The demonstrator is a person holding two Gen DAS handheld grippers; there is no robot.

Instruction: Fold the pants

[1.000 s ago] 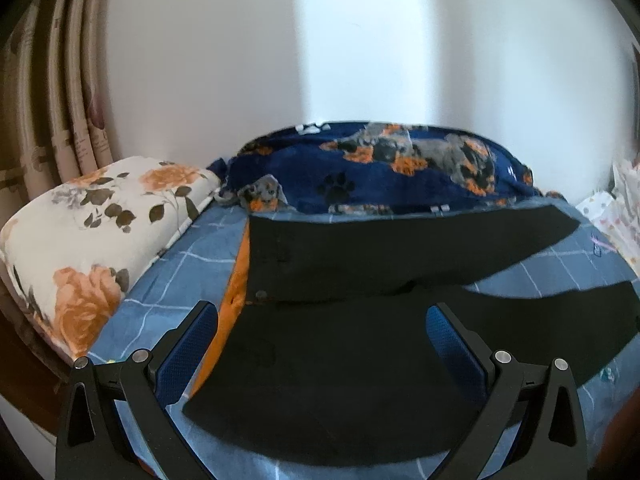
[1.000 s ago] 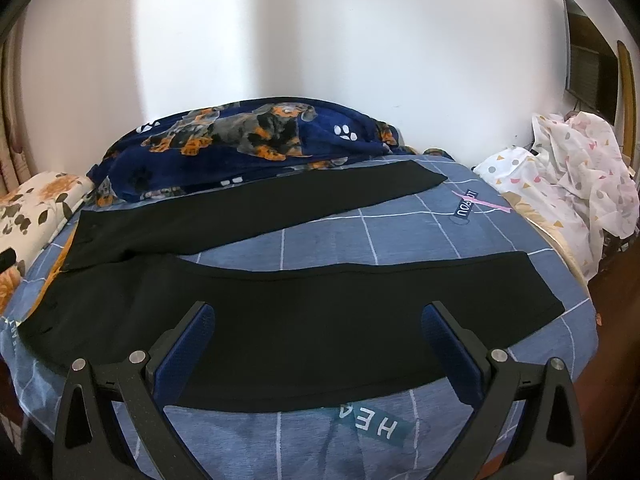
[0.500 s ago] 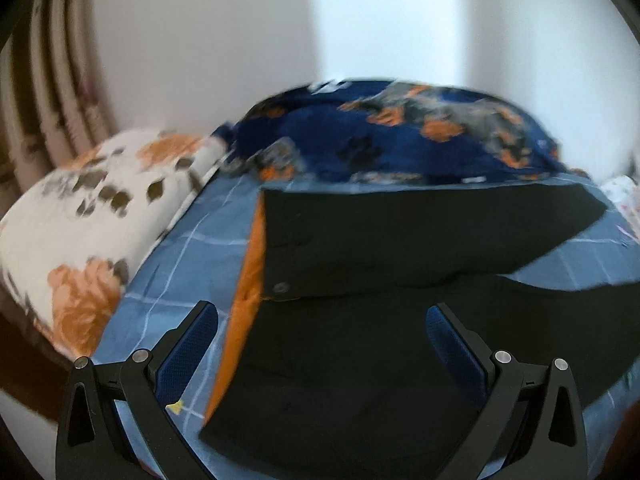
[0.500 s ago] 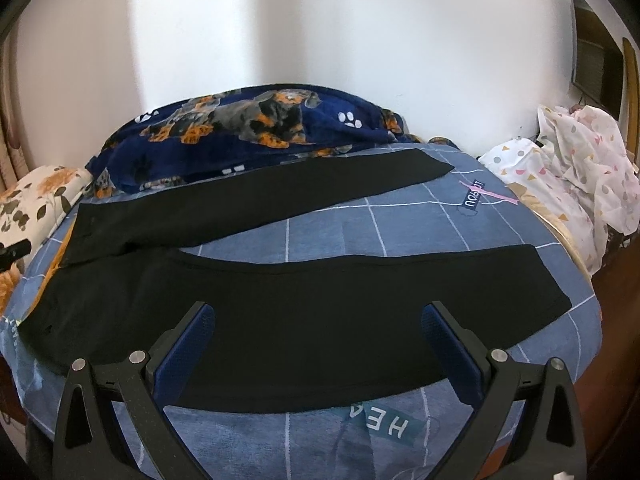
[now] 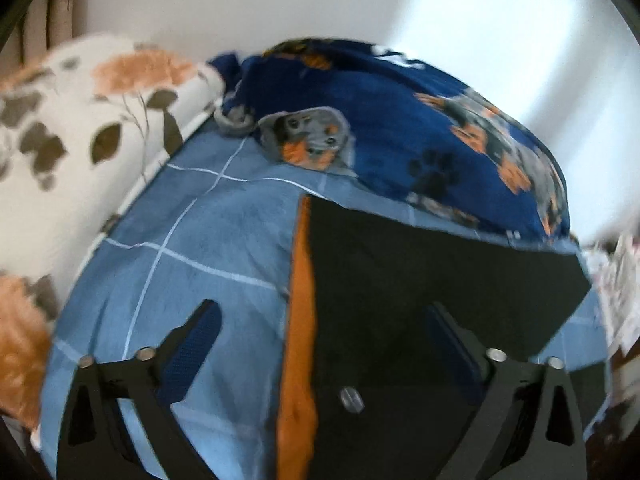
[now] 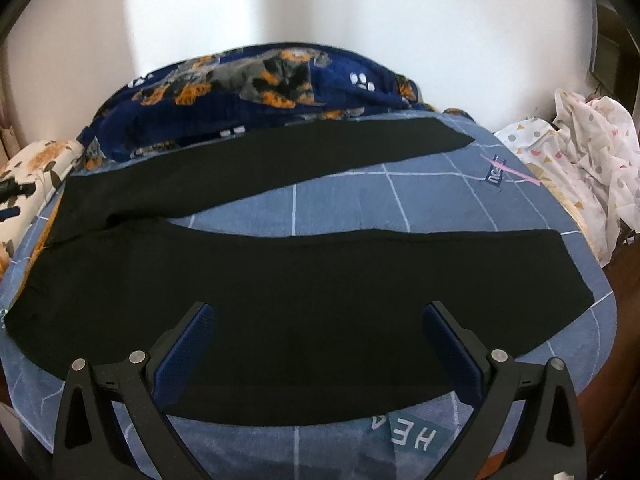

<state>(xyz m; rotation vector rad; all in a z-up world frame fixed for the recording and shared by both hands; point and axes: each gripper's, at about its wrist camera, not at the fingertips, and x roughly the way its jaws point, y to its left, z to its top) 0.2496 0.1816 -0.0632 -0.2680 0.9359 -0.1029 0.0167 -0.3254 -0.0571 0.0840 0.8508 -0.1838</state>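
Note:
Black pants (image 6: 280, 280) lie spread flat on the blue checked bed sheet (image 6: 440, 200), legs apart and pointing right. In the left wrist view the waistband end (image 5: 400, 288) shows, with an orange inner lining (image 5: 298, 340) along its left edge and a silver button (image 5: 351, 400). My left gripper (image 5: 320, 332) is open and empty, hovering over the waistband edge. My right gripper (image 6: 318, 328) is open and empty, above the near leg by the bed's front edge.
A dark blue dog-print blanket (image 6: 248, 88) is heaped at the back against the wall. A floral pillow (image 5: 80, 140) lies at the left. A white patterned cloth (image 6: 580, 160) is bunched at the right edge of the bed.
My left gripper has swung left and moved closer over the waistband, with motion blur. My right gripper has moved slightly nearer to the near leg. Both stay open.

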